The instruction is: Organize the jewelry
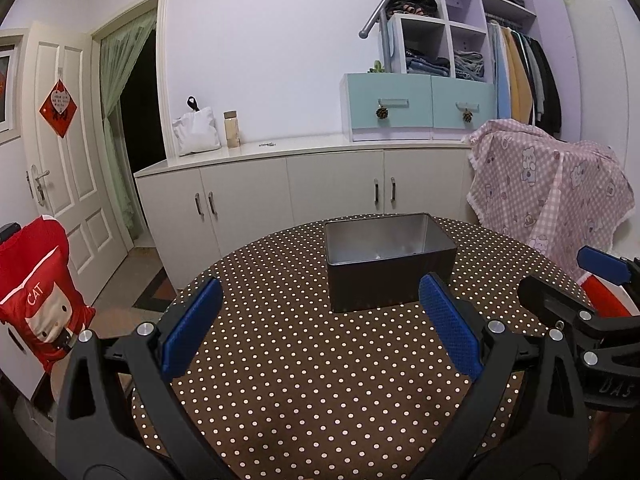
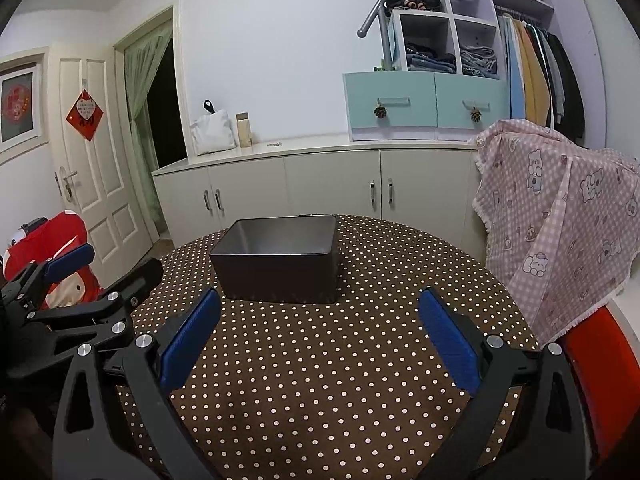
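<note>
Ahead, a round table [image 1: 300,380] under a brown polka-dot cloth is seen filling both wrist views, with white cabinets [image 1: 280,184] ranged along the wall behind. A dark rectangular tin box [image 1: 390,264], open at the top and metal-lined, is set on the far half of the table; only a small speck can be made out on its floor, too small to identify, and no jewelry is visible on the cloth.

The box is judged rigid and light, with smooth walls that may slip between pads; a hold across one thin upper wall is thought surer than a grip around the body. Any jewelry is expected to be small, slippery and easily dropped.

The left gripper [image 1: 320,322] is held above the near cloth with its blue pads [image 1: 192,328] spread wide and nothing between them; the box lies ahead of it, nearer the right-hand pad. The right gripper [image 2: 320,332] is likewise held wide apart and empty, the box [image 2: 276,260] lying beyond its tips, toward the left-hand pad. Neither touches the box.
</note>
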`<state>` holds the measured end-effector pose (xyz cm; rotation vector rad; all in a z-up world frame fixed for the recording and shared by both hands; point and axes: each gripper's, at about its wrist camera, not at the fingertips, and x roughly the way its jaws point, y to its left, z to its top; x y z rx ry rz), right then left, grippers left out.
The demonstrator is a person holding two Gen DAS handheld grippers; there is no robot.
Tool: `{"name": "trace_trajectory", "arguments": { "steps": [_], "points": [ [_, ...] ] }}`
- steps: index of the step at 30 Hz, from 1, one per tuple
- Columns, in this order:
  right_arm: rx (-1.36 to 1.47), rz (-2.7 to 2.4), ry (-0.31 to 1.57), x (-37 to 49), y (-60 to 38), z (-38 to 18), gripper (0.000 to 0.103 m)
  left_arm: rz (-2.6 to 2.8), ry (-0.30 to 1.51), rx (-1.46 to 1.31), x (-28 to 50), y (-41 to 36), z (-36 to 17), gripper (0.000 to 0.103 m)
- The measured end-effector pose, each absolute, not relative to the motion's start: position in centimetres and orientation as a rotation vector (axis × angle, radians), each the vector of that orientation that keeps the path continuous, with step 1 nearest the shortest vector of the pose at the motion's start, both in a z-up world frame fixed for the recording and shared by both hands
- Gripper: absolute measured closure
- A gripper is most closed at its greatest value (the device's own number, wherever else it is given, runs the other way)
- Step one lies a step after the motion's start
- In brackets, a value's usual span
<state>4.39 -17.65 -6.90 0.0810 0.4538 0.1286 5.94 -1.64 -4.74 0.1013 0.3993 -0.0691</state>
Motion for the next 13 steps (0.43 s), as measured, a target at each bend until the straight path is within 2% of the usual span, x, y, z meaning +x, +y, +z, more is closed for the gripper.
{"name": "trace_trajectory", "arguments": {
  "steps": [13],
  "points": [
    [0.061, 0.127, 0.508, 5.9, -17.5, -8.1, 0.008, -0.059, 0.485, 0.074, 7.9, -1.1, -6.2, 0.006]
  ]
}}
